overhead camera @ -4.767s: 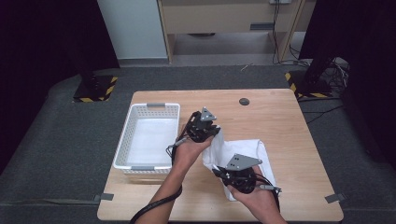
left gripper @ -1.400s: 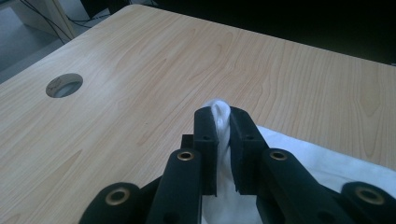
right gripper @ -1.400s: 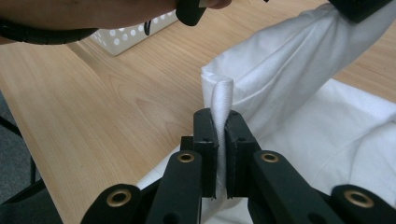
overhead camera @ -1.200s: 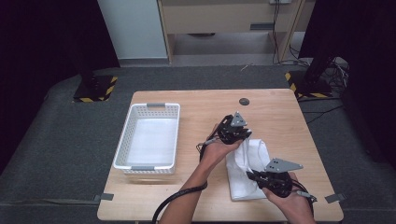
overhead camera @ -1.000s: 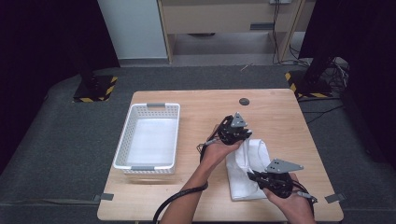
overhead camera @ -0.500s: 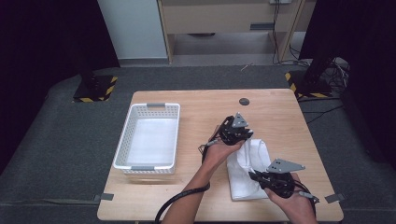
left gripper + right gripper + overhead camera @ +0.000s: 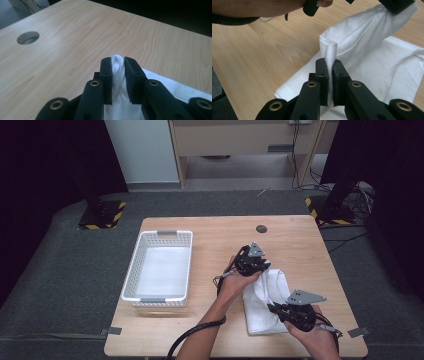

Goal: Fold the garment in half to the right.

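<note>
White cloth (image 7: 265, 302) lies half folded on the table (image 7: 210, 227), beside the white basket (image 7: 159, 267). Left gripper (image 7: 117, 66) has just been loosening around one fold, while right gripper (image 7: 330, 68) pinches another edge tight. Folding looks partly done, and I think the cloth goes in the basket next

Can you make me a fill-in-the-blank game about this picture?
1. Both claws pinch a white ____.
2. The white basket sits on a ____ table.
3. The right claw is ____ on a folded edge.
4. The table has a round ____ near its far edge.

Missing words: cloth; wooden; shut; hole
</note>
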